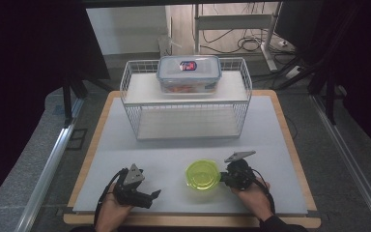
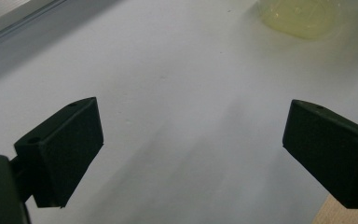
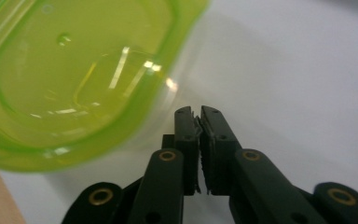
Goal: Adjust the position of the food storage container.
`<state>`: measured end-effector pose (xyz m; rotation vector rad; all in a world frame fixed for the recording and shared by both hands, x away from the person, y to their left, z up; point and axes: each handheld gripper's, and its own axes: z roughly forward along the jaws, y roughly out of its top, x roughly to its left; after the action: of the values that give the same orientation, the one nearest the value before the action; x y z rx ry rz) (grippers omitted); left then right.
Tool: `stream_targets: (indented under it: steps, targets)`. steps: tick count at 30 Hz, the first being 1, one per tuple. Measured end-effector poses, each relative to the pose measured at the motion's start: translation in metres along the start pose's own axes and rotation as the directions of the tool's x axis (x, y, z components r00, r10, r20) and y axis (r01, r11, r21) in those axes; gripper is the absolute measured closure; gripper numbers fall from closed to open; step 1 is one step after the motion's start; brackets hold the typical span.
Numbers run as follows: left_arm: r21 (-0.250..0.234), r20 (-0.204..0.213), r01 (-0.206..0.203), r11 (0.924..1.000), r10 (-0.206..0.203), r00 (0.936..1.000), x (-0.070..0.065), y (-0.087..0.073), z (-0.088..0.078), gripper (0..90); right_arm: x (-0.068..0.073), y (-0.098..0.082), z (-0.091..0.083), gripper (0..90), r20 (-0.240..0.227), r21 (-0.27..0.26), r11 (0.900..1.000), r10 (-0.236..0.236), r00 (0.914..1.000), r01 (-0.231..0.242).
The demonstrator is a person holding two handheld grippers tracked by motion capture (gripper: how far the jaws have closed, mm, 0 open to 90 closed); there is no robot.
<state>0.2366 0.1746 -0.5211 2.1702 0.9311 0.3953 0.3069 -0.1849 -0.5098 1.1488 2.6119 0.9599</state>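
Nearly closed on nothing, the right gripper (image 3: 199, 114) sat just beside the green-lidded container (image 1: 203, 175) on the tabletop (image 1: 270, 159), and its narrow jaws could shove it; the left gripper (image 2: 191, 149) gaped wide.

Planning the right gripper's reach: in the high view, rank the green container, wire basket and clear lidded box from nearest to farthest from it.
From the right gripper:
1. Green container, right beside it, toward the left gripper's side.
2. Wire basket, across the table's middle.
3. Clear lidded box, on the basket's top shelf.

Green container (image 3: 70, 79): glossy translucent plastic. Table top (image 1: 174, 159): matt, smooth grey; wooden edge. Basket (image 1: 130, 92): white wire.
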Motion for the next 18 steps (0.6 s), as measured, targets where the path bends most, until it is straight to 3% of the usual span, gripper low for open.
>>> stream_targets:
  steps: [5,6,13,18]
  targets:
    - [-0.002,-0.004,-0.011,0.9999,0.011,0.9999,0.0,-0.001,0.001,5.3,-0.008,-0.005,-0.01,72.6,0.049,-0.019,1.0,-0.016,0.9987,0.017]
    - [-0.005,-0.006,-0.023,0.9997,0.023,0.9997,0.0,-0.002,0.0,5.3,-0.011,-0.008,-0.015,66.8,0.073,-0.025,0.999,-0.04,0.9965,0.042]
    - [-0.009,-0.02,-0.036,0.9993,0.036,0.9992,0.0,-0.003,0.001,5.2,-0.016,-0.014,-0.025,49.2,0.077,-0.047,0.995,-0.083,0.9936,0.086]
    - [-0.011,-0.023,-0.04,0.9991,0.04,0.9989,0.0,-0.004,0.001,5.2,-0.018,-0.016,-0.029,36.4,0.068,-0.074,0.994,-0.074,0.995,0.079]
